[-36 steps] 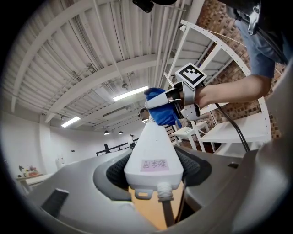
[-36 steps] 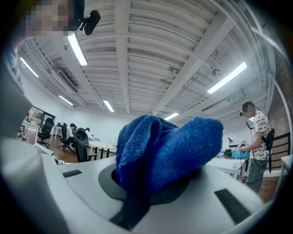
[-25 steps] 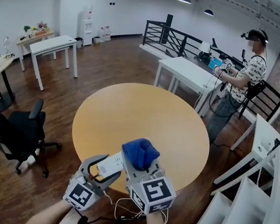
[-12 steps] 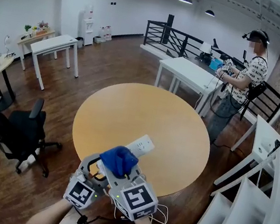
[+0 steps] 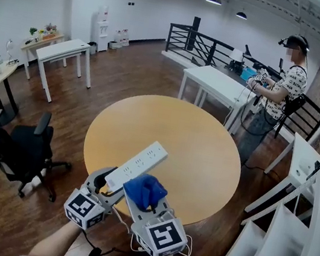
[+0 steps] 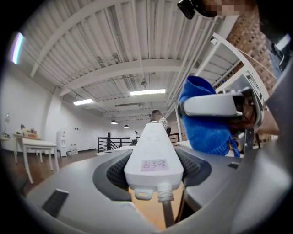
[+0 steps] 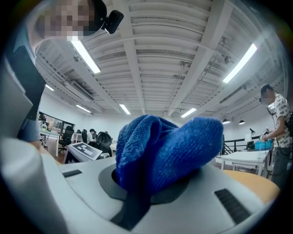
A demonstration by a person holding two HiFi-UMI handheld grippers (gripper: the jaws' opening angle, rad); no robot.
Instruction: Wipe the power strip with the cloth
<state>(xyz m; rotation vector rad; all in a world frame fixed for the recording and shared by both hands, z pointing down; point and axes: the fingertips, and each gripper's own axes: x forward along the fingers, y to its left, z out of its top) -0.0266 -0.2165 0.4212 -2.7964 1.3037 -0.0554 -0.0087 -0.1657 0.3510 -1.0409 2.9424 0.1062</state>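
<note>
Low in the frame's centre, the left gripper (image 5: 104,183) has its fingers spread wide, clamped on the cord end of the white power strip (image 5: 136,166), which angles up-right over the round counter (image 5: 205,151); just right, the right gripper (image 5: 147,200) pinches the bunched blue cloth (image 5: 144,189).

power strip (image 6: 153,153) clamped between jaws, blue cloth (image 6: 203,123) beside

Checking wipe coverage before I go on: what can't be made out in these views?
- Whether the cloth touches the power strip: in the head view, the cloth covers its near edge; the left gripper view shows them only side by side.
- Socket face: the left gripper view is end-on.
- Right gripper pads: right gripper view, covered by the bunched cloth.
- Dust on the power strip: too small, head view.
</note>
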